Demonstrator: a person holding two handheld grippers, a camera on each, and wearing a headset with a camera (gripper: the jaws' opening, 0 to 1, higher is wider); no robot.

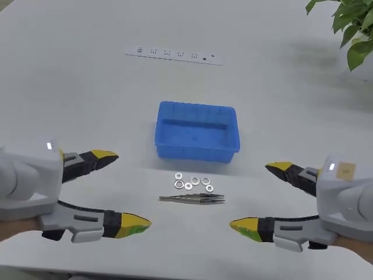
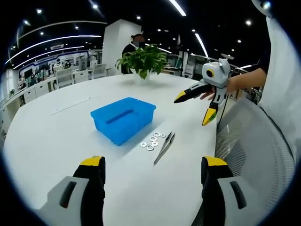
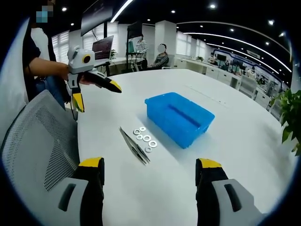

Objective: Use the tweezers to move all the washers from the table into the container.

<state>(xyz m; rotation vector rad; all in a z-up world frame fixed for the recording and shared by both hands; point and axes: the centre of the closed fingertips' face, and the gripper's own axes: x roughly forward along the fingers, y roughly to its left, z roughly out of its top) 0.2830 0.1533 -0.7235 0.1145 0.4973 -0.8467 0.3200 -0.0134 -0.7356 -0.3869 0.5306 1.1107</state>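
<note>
Left gripper and right gripper held level, jaws spread wide, empty, tweezers and washers between them

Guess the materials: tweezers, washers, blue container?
Tweezers: likely steel, grey with a dull metallic sheen.
Washers: probably metal, pale silvery rings with bright glints.
Container: looks like moulded plastic, with uniform saturated blue, smooth, slightly glossy walls.

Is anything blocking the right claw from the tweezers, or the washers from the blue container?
Nothing visible. Only bare table lies between the open right claw and the tweezers. The washers sit just in front of the container, with nothing between them.
</note>
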